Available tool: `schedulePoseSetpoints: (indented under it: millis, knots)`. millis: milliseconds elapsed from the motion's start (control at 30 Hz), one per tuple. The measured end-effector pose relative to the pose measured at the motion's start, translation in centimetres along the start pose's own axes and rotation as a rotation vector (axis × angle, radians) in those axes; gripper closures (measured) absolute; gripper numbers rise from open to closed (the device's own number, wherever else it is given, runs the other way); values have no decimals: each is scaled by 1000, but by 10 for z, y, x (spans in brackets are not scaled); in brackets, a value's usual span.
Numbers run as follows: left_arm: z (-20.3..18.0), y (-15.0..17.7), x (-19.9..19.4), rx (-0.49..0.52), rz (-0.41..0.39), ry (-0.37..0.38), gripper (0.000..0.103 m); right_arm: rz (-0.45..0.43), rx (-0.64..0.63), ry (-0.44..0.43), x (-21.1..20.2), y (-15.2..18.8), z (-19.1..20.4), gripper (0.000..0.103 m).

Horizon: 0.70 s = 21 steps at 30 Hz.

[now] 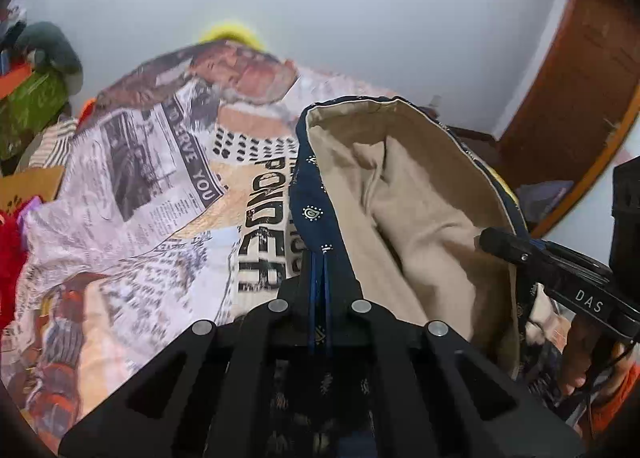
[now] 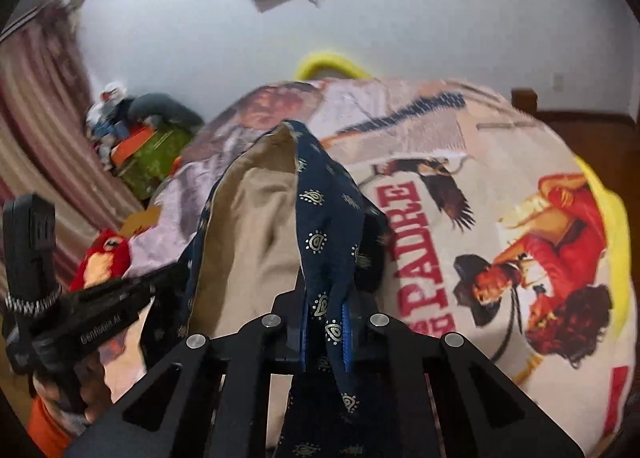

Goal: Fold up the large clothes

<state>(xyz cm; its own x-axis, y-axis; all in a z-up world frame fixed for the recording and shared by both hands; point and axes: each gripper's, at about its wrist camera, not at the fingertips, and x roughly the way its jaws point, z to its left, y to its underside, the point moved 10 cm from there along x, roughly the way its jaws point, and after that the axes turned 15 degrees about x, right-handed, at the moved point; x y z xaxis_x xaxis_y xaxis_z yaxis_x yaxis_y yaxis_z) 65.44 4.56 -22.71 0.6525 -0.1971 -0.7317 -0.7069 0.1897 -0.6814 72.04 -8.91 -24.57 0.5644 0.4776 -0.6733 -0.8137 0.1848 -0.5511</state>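
Two hand-held black two-finger grippers are lifting a navy, gold-paisley-printed cloth garment with a plain beige lining (image 1: 420, 210) above the bed. Nearest the onlooker, the left gripper (image 1: 319, 278) is pinching a navy edge of the garment, its fingers drawn nearly together with only the cloth and their blue pads between them. The right gripper (image 2: 322, 298) is doing the same just beside it, its fingers closing on a folded navy strip whose loose tail is hanging down between the gripper's arms.

From these two pinches the garment is rising into a soft open pouch, lining facing outward, its top rim sagging and creasing. It is likely handling as light, limp and easily bunched: nothing stiff is holding its shape, and the smooth lining may be slipping against the print side. Taking hold at hems or corners, well apart from each other, would probably be spreading it flat; the present grips look too close together for that.

Beneath and beyond the garment, a newspaper-and-poster-printed bedspread in cream, red and black (image 2: 500, 178) is covering the bed. Left of the garment, a red plush toy (image 2: 102, 258) and a green box (image 2: 156, 154) are sitting among clutter. Farther behind the garment, a yellow cushion edge (image 2: 328, 60) is peeking over the bedspread against a pale wall (image 1: 360, 18).
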Motion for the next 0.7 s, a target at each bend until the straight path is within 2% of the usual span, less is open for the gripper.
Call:
schedulePoseSetpoints:
  millis: [200, 367, 600, 700]
  knots:
    - [-21, 31, -62, 78, -13, 22, 101, -14, -66, -57, -68, 35, 32, 94]
    - [-41, 81, -88, 115, 44, 45, 101, 13, -82, -91, -112, 82, 44, 94]
    - [-64, 161, -101, 149, 156, 55, 101, 121, -94, -49, -137, 175, 33, 94]
    - [-64, 192, -101, 140, 213, 47, 101, 176, -91, 0, -140, 209, 22, 93]
